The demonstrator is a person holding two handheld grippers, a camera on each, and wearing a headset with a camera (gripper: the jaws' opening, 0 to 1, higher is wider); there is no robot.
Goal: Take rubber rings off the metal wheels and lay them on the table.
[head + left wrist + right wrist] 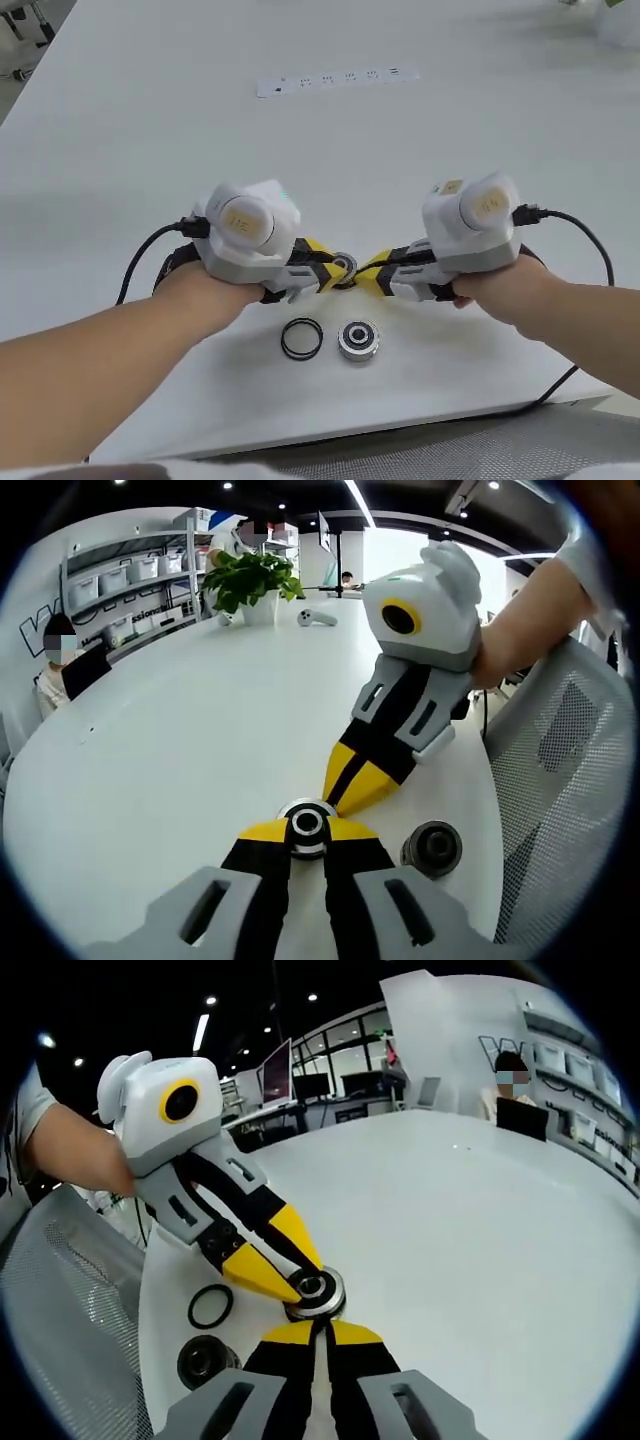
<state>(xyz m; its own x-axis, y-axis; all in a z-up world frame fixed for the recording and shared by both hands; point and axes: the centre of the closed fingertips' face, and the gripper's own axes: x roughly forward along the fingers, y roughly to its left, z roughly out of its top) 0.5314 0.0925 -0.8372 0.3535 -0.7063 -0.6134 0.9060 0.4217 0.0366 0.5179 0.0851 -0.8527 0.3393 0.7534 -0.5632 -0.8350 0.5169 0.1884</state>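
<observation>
One wheel sits half hidden, left tongs pinching it, right tongs pressed together.

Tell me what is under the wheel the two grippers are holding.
Bare white table lies under the wheel. The left gripper and right gripper hide its underside, so contact cannot be told. The loose ring and second wheel lie beside it.
</observation>
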